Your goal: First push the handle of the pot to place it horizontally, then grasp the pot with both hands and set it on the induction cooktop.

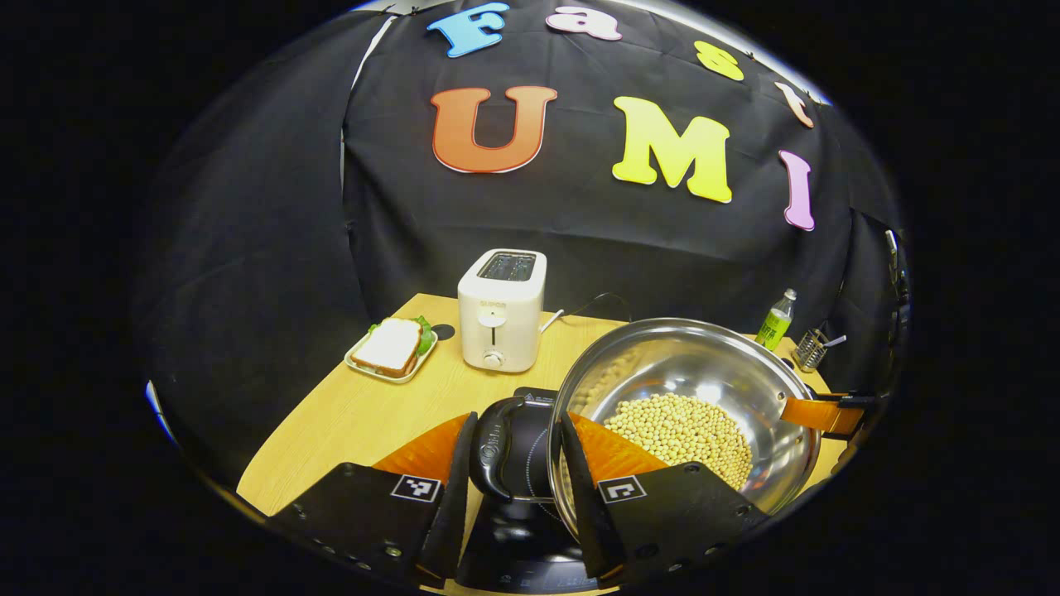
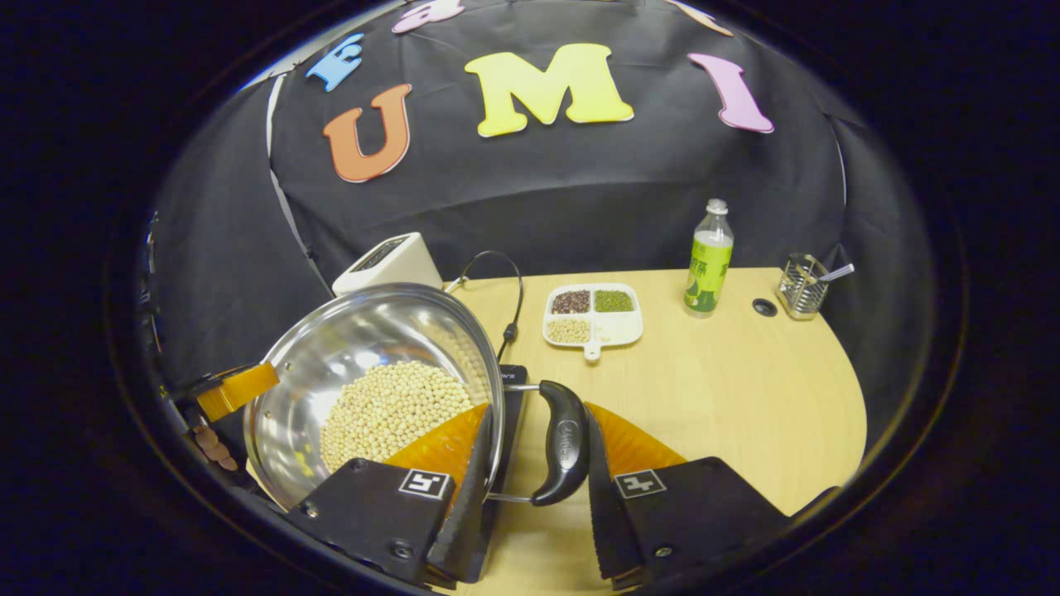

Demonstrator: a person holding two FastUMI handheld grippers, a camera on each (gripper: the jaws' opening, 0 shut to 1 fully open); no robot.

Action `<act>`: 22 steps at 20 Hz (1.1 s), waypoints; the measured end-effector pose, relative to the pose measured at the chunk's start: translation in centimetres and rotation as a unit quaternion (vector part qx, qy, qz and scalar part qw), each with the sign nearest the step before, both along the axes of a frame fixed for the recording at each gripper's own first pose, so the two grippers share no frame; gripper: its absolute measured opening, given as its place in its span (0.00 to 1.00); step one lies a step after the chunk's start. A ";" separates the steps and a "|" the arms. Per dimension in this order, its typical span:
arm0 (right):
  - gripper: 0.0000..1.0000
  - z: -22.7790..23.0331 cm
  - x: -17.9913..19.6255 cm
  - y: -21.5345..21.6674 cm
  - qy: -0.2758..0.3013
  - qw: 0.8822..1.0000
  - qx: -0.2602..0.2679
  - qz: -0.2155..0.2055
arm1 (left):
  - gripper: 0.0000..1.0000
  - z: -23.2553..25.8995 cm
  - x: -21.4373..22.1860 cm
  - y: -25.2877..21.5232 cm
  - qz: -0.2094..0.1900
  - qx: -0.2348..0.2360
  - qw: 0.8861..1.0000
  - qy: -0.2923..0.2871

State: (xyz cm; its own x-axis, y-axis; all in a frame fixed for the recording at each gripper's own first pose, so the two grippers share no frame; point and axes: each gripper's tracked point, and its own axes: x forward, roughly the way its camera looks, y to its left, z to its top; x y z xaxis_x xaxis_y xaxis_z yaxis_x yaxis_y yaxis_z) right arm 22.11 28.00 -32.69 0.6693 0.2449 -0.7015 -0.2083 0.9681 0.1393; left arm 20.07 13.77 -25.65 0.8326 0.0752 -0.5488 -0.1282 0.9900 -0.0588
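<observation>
Left gripper view: the left gripper point(image 1: 515, 463) is clenched on the pot's point(image 1: 704, 372) near side handle point(image 1: 497, 447); in the right gripper view, the right gripper point(image 2: 534, 463) straddles the opposite handle point(image 2: 565, 443), contact unclear; the pot hangs over the dark induction cooktop point(image 2: 512, 389); beans point(image 2: 389, 410) make it heavy I'd judge, steel rigid and slick, so hold level; one pot, two handles, one cooktop.
</observation>
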 end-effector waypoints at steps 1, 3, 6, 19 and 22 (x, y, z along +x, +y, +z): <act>0.58 -0.6 0.4 0.3 0.004 1.000 0.000 0.000 | 0.54 -0.6 0.2 0.3 0.001 0.001 1.000 0.005; 0.59 -2.0 1.0 0.8 0.012 1.000 -0.002 -0.003 | 0.54 -2.2 1.1 0.9 0.003 0.003 1.000 0.020; 0.58 -3.9 1.8 1.6 0.023 1.000 -0.012 -0.006 | 0.54 -4.3 2.0 1.7 0.012 0.001 0.999 0.042; 0.65 -5.4 2.4 2.5 -0.022 1.000 0.011 -0.019 | 0.66 -5.3 2.6 2.3 0.016 0.008 0.999 0.036; 0.74 -5.4 2.2 2.4 -0.026 0.999 0.024 -0.014 | 0.89 -5.4 2.6 2.7 0.025 0.008 0.999 0.024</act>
